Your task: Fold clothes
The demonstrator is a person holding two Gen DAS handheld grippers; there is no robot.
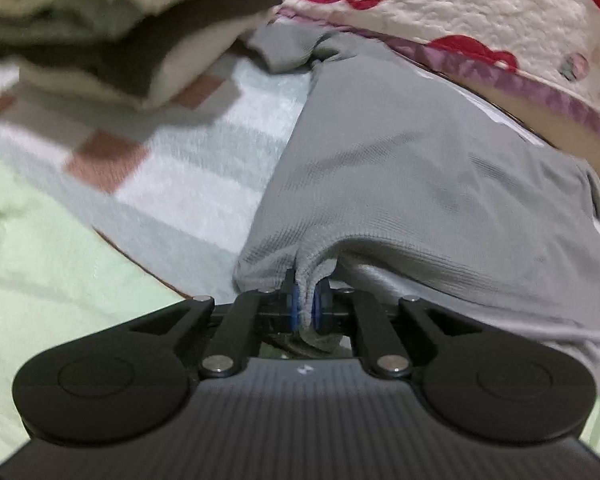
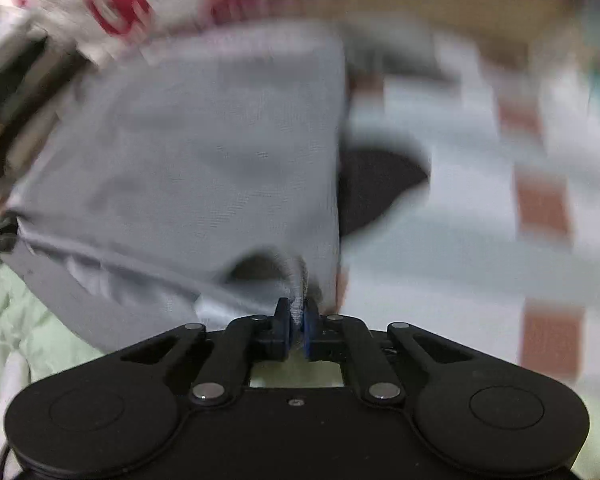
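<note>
Both the left gripper (image 1: 306,306) and right gripper (image 2: 298,322) pinch the ribbed hem of the soft, limp grey garment (image 1: 400,160), best held by that thicker edge.

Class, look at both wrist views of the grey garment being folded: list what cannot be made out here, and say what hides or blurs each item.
- Grey garment, left wrist view: its type and far end; folds bunch it up.
- Stack of folded clothes, left wrist view: number of pieces; blurred, cut by the top edge.
- Dark shape, right wrist view: its identity; motion blur, the garment covers part.
- Left tongs and right tongs: pad faces; pinched cloth covers them.
</note>
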